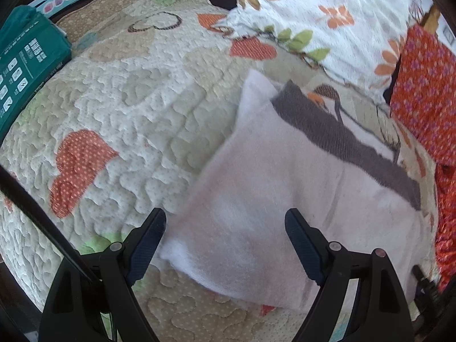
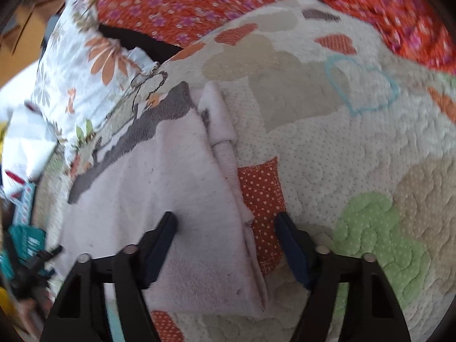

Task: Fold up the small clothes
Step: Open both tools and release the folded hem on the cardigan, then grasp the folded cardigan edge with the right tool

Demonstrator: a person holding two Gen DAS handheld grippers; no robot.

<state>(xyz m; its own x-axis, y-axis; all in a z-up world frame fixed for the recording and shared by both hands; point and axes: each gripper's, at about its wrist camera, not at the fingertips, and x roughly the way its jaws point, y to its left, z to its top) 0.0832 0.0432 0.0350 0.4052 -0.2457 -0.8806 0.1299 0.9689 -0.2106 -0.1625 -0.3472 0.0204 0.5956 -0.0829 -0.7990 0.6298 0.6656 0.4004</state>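
While the pale pink garment (image 1: pixel 285 199) lies folded flat on the quilted bedspread (image 1: pixel 128 99), the left gripper (image 1: pixel 225 245) hangs just above its near corner, jaws spread wide and holding nothing. Over on the other side, the right gripper (image 2: pixel 225 245) is released too (fingers well apart), straddling the garment's folded edge (image 2: pixel 248 228), with the grey band (image 2: pixel 136 131) further ahead and to the left. A floral pillow (image 1: pixel 327 14) and an orange flowered cloth (image 2: pixel 185 2) sit beyond, and a teal box (image 1: pixel 25 65) lies far left of the left gripper.
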